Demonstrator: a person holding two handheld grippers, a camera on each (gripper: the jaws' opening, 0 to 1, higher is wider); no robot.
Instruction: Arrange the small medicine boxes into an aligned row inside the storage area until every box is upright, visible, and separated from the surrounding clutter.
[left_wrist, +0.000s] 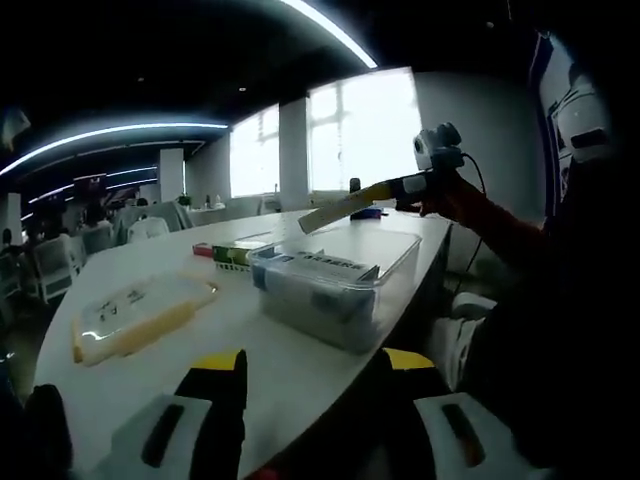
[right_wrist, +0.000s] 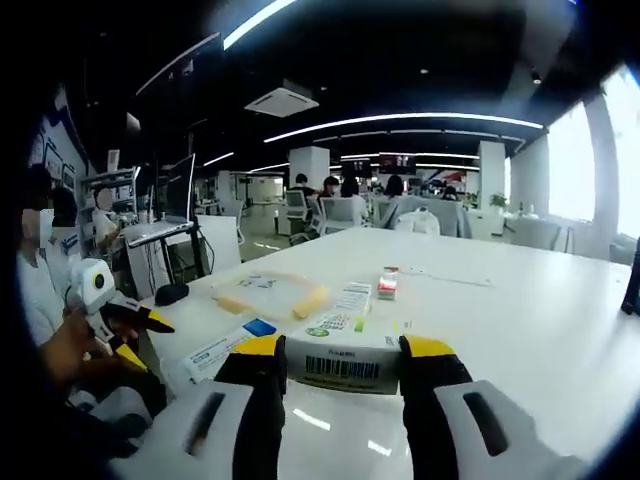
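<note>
1. In the right gripper view, the right gripper (right_wrist: 343, 375) holds a box (right_wrist: 343, 357) clamped between its yellow-tipped jaws, above the white table (right_wrist: 520, 300).
2. That box is white, long and flat, with a barcode on its near end and green print on top.
3. In the left gripper view the same box (left_wrist: 345, 207) shows as a pale bar sticking out of the right gripper (left_wrist: 400, 190), held in the air above the far end of a clear bin (left_wrist: 340, 285).
4. The left gripper (left_wrist: 315, 385) hovers short of the bin with its jaws apart and nothing between them.
5. A dark-labelled box (left_wrist: 330, 265) lies inside the bin.
6. A green-and-red box (left_wrist: 232, 252) lies on the table just behind the bin.
7. A yellow-edged lid (left_wrist: 135, 315) lies flat, apart from the bin on its left.
</note>
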